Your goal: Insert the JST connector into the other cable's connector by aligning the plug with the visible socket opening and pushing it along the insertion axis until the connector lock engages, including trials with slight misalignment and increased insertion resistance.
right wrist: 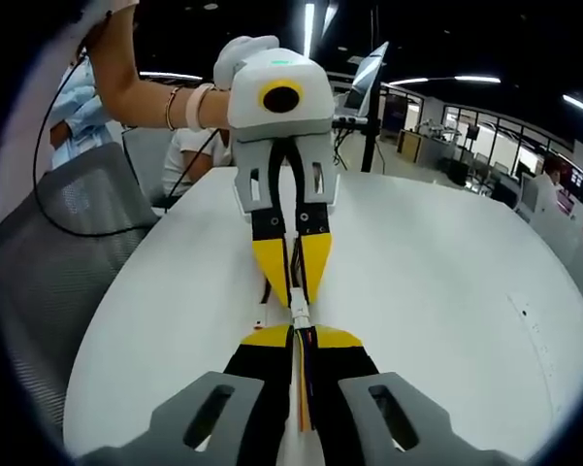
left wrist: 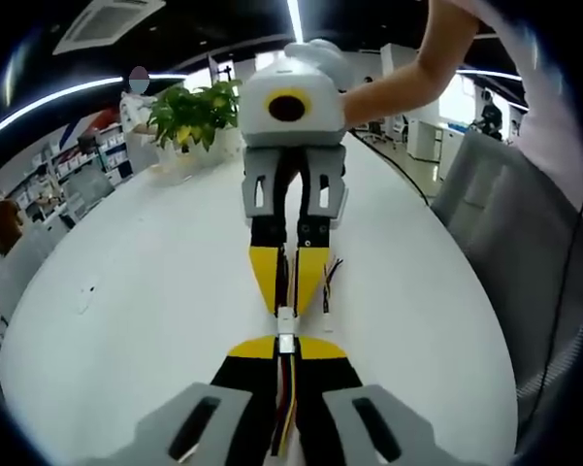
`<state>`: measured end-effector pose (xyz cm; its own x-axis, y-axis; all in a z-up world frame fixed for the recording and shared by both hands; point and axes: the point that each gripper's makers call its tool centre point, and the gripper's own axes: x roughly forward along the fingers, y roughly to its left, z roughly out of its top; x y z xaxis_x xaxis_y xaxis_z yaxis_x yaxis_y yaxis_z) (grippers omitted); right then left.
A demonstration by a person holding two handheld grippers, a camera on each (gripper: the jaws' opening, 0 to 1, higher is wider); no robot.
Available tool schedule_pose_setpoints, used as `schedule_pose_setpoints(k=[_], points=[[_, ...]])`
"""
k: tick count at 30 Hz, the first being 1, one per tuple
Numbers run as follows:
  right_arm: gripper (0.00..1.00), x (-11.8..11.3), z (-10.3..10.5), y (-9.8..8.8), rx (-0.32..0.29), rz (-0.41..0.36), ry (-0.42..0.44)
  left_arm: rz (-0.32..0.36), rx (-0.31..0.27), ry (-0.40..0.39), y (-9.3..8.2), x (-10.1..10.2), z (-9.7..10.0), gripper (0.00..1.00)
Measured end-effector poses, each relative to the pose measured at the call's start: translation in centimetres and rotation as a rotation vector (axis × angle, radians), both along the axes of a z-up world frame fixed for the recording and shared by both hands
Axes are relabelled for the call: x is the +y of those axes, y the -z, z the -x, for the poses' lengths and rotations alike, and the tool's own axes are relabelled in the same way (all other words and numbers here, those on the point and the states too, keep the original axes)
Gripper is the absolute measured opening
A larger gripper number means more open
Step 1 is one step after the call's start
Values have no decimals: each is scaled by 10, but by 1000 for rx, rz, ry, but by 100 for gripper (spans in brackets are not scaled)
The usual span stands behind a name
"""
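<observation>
Both grippers meet tip to tip over the middle of the white bench (left wrist: 126,320), well in from its edges. Left gripper (left wrist: 286,351) has its jaws clenched on a thin multi-wire cable (left wrist: 287,408) just behind the small white JST connector (left wrist: 286,328). Right gripper (right wrist: 299,340) has its jaws clenched on its own cable (right wrist: 302,388), with the white mating connector (right wrist: 299,313) at the tips. The two housings sit touching or nearly so; lock engagement cannot be told. Judgement: the connectors are very light, rigid plastic with fragile pins and latch, while the wires are soft and floppy, so gripping close behind each housing is best. Pushing off-axis risks bending pins or slipping. No containers are seen; a potted plant (left wrist: 196,115) stands at the far bench edge.
</observation>
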<state>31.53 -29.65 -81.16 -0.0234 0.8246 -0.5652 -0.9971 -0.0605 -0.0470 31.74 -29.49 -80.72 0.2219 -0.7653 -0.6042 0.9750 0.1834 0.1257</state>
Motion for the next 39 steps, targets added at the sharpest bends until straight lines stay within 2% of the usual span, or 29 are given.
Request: schedule_pose_setpoints(k=[15,26,39], points=[[3,0,-2,1,-11,2,0,-18,-5,21,3,-1,-3,0],[3,0,-13,13,-3,-8,31,-53,-3,46,14,-1,-17,0],[3,-1,-19,28,5,12,39,-71,5,64,30,-2,-20,0]])
